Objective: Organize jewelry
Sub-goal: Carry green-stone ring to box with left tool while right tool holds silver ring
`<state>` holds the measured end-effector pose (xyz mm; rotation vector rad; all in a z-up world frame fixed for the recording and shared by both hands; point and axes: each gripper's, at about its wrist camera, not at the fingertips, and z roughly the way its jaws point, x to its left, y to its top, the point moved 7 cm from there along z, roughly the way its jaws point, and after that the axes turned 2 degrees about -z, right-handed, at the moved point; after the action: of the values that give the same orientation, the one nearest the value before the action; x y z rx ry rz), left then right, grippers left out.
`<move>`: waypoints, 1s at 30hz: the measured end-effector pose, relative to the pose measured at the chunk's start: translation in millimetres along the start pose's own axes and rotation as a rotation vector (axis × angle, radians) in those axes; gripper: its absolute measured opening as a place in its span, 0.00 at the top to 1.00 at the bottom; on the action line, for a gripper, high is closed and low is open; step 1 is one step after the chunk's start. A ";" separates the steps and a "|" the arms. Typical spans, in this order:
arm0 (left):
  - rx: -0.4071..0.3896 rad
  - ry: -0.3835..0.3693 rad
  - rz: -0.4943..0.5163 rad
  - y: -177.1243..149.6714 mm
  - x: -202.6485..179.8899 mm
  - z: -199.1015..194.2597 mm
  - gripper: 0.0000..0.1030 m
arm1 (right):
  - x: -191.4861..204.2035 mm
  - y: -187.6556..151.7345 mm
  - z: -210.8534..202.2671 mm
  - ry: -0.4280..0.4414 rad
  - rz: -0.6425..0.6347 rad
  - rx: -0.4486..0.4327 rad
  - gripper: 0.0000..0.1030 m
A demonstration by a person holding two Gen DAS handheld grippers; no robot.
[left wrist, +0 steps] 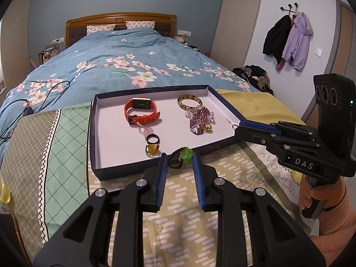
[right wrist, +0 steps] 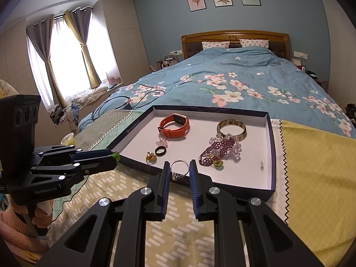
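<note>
Over the near rim of the tray [left wrist: 98,133], low in both frames, both tongs are loaded: left gripper [left wrist: 179,160] pinching a green-and-brown ring [left wrist: 181,156], right gripper [right wrist: 179,169] clamped on a silver ring [right wrist: 179,168]. Next I'd guess: set each down beside the rings already inside.

The tray [left wrist: 93,133] is dark navy outside, pale white inside. In it lie an orange watch [left wrist: 141,111], a tortoiseshell brown-and-cream bangle [left wrist: 189,102], purple beads [left wrist: 200,120], a black ring [left wrist: 152,138] and an amber-yellow ring [left wrist: 152,150]. The duvet [left wrist: 124,51] is blue with pink-and-white blossoms. The nearer cloth [left wrist: 178,200] is tan with white dashes; gripper pads [left wrist: 160,184] are blue.
</note>
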<state>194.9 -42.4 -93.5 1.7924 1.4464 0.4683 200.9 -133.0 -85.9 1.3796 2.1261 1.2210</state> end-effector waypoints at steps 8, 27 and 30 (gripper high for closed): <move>-0.023 0.013 -0.004 9.3 4.4 -4.3 0.77 | -7.0 6.8 2.1 -0.008 0.011 -0.012 0.85; -0.038 0.026 -0.021 22.9 13.5 1.8 0.77 | -15.3 19.7 7.5 -0.015 0.015 -0.020 0.85; -0.039 0.028 -0.025 24.6 16.2 3.3 0.77 | -15.8 22.9 9.1 -0.016 0.011 -0.021 0.85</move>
<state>218.0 -29.7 -80.0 1.7414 1.4674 0.5071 227.8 -138.5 -75.6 1.3898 2.0914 1.2290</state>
